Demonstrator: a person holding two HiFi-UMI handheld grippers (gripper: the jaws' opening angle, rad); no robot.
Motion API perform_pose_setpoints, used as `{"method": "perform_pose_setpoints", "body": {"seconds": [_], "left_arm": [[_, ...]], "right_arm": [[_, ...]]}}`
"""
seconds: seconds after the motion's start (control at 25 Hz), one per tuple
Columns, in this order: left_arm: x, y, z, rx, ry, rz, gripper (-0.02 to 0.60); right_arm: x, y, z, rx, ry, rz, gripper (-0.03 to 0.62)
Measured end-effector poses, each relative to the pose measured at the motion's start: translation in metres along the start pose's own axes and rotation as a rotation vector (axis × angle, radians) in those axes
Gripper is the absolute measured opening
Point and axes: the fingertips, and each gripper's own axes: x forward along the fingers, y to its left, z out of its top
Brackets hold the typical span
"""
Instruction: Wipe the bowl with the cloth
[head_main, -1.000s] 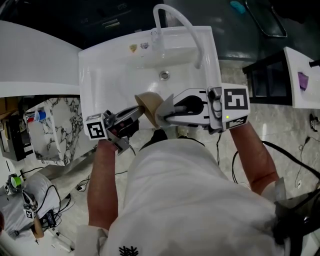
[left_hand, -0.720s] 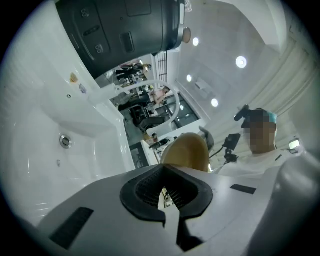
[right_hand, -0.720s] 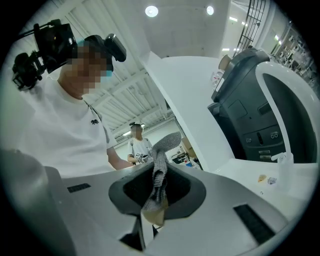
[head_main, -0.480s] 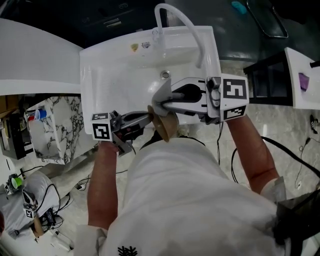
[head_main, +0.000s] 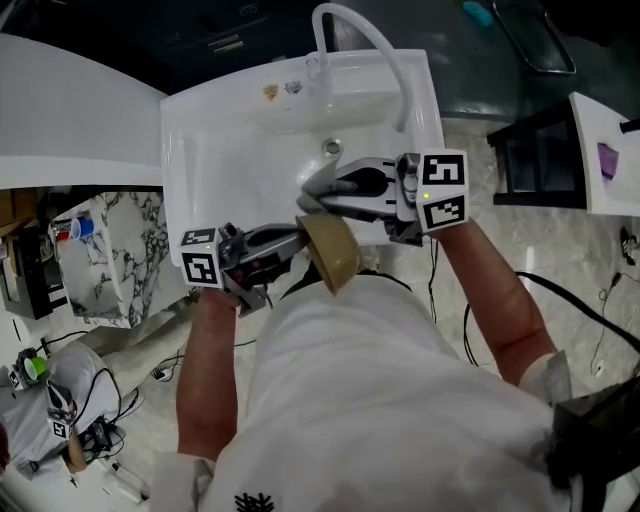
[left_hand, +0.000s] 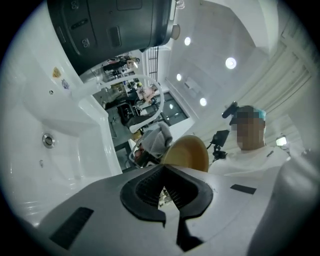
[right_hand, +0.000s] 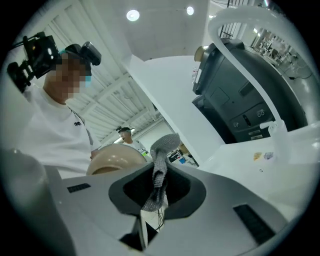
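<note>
Two tools grip: left tool (head_main: 298, 238) the bowl (head_main: 333, 256) by its rim, right tool (head_main: 326, 196) the cloth (head_main: 314, 186), now drawn beside the turned bowl; wiping looks unfinished.

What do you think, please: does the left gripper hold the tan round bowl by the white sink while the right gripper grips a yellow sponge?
Not quite: the right gripper grips a grey knitted cloth, not a yellow sponge, as the right gripper view shows. The left gripper holds the tan round bowl by the white sink.

White sink (head_main: 200, 150) with curved faucet (head_main: 372, 42) and drain (head_main: 332, 147)
</note>
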Motion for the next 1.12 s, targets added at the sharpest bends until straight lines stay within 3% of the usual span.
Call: {"method": "perform_pose_setpoints", "body": {"seconds": [0.2,0.6,1.12], "left_arm": [[-0.013,-0.004,0.019,0.021,-0.099,0.009,0.012],[-0.052,0.022,0.04,0.034,-0.212,0.164,0.012],[-0.081,0.061,0.041,0.016,-0.16,0.37,0.012]], "right_arm": [[0.007,-0.001,-0.028,0.06,0.033,-0.004,0.043],[0.02,0.014,-0.058,0.162,0.039,0.026,0.043],[0.026,0.024,-0.054,0.166,0.027,-0.004,0.043]]}}
